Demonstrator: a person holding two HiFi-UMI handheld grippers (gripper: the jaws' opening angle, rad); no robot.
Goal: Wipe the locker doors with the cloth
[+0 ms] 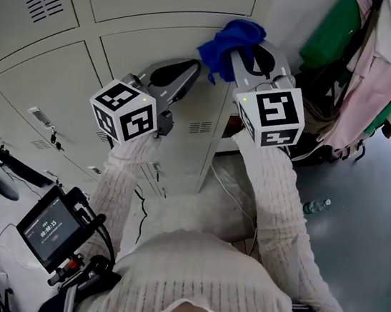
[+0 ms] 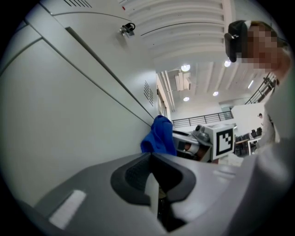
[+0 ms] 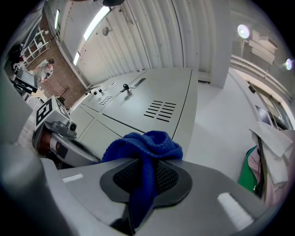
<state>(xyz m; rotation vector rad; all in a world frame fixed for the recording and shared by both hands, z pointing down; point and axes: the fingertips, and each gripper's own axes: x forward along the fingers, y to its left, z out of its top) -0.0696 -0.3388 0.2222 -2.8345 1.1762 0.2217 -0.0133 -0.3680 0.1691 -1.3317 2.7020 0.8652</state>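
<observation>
Your left gripper (image 1: 184, 74) has its jaws pressed together on nothing, with its tip close to the locker door (image 1: 150, 41). To its right, your right gripper (image 1: 256, 58) is clamped on the blue cloth (image 1: 234, 38). The cloth bunches past the jaw tips and seems to meet that door near its right edge. The door's face spreads leftward from the cloth, so I'd sweep that way.
</observation>
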